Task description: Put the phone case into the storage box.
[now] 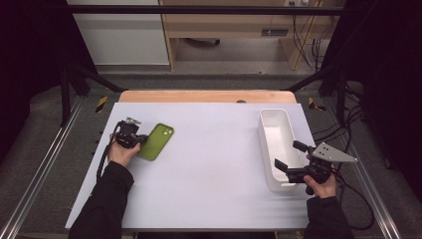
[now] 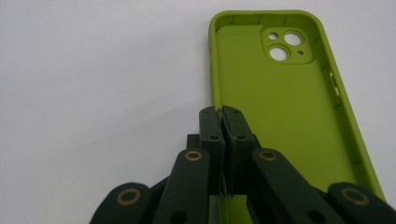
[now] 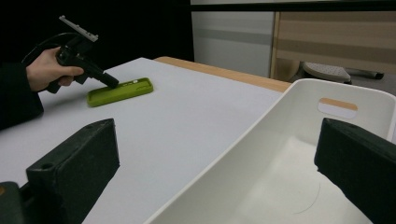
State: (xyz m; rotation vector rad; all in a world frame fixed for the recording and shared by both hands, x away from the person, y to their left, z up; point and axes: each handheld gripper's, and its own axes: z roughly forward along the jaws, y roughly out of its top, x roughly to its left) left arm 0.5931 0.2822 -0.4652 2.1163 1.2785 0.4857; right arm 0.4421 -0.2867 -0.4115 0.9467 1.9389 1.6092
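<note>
On the white table [image 1: 209, 164], left gripper [image 2: 222, 116] clamped on green phone case [image 2: 285, 107] wall, right gripper [image 1: 288, 155] (jaws apart) straddling white bin [image 1: 273, 130].

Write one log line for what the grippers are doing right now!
left gripper: shut on green phone case wall, case on table | right gripper: open, astride white bin wall | bin: empty

Matt, rubbery green phone case [image 2: 285, 112]; smooth white plastic bin [image 1: 276, 144]; matt white table [image 1: 209, 169].

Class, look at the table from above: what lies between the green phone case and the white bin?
Nothing: in the high view the stretch of white table between the green phone case and the white bin is bare.
</note>
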